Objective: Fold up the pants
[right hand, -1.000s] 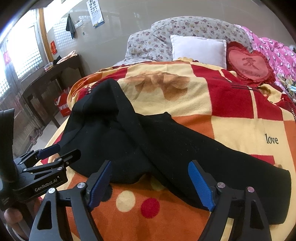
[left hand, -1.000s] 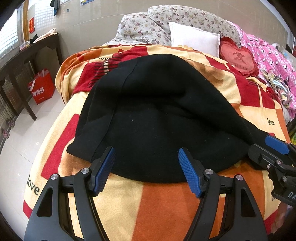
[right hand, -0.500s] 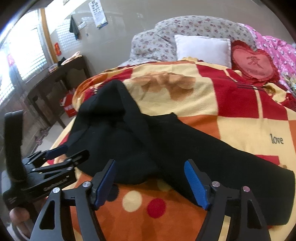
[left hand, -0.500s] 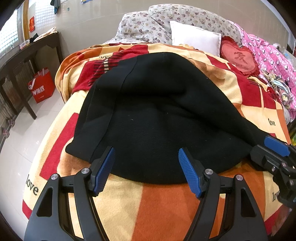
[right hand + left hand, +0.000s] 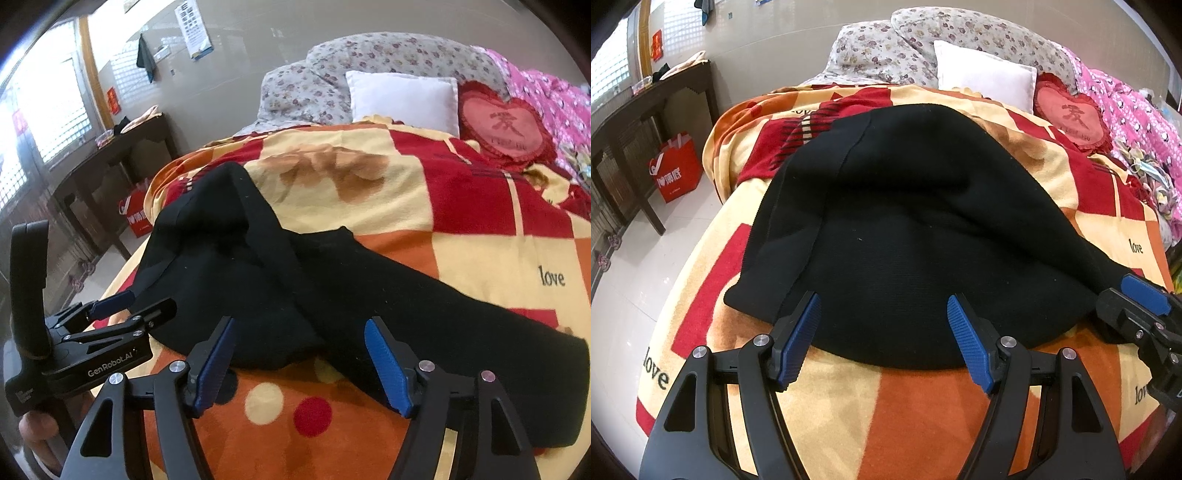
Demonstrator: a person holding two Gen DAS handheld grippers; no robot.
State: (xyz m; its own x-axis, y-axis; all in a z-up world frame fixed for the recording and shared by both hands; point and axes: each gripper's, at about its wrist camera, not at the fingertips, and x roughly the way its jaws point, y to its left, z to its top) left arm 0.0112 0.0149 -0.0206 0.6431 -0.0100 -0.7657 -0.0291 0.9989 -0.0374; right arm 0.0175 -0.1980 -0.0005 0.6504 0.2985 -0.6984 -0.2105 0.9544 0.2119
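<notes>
Black pants [image 5: 908, 236] lie spread on a red, orange and yellow blanket [image 5: 923, 413] on the bed. In the right wrist view the pants [image 5: 295, 280] bunch at the left and one leg runs to the lower right. My left gripper [image 5: 884, 332] is open and empty, its blue pads at the near edge of the fabric. My right gripper [image 5: 301, 350] is open and empty, just in front of the pants where the leg meets the bunched part. Each gripper shows in the other's view, the right [image 5: 1141, 317] and the left [image 5: 110, 314].
Floral pillows [image 5: 923, 48], a white cushion [image 5: 982, 77] and a red heart cushion [image 5: 1071, 114] lie at the bed's head. A pink quilt [image 5: 1137, 114] lies along the right side. A dark wooden table [image 5: 639, 122] and a red bag [image 5: 676, 166] stand on the floor at left.
My right gripper has tilted and shifted a little closer to the pants. My left gripper has barely moved. Both stay open; the pants lie as before.
</notes>
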